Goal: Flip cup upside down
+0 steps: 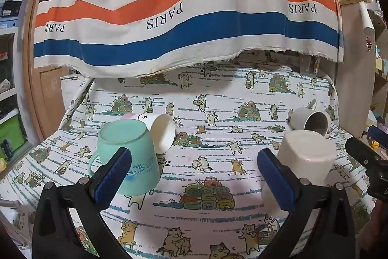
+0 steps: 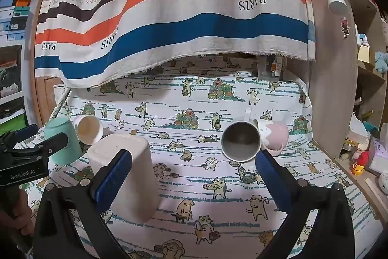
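1. The grey mug lies on its side on the cat-print tablecloth, mouth facing the right wrist camera, handle at its 12 o'clock. It seems the next cup to turn over.
2. It looks like glazed ceramic: stiff, fairly heavy, slippery and breakable. A grip across the wall near the rim looks safest.
3. A pink-and-white mug touches it at 3 o'clock, so little room there.
4. The right gripper hovers with jaws spread wide, holding nothing; the mug sits just beyond its right finger.
5. At 9 o'clock, the cream square cup and mint mug stand inverted; a white paper cup lies sideways.
6. The left gripper is likewise wide and empty, between those two.
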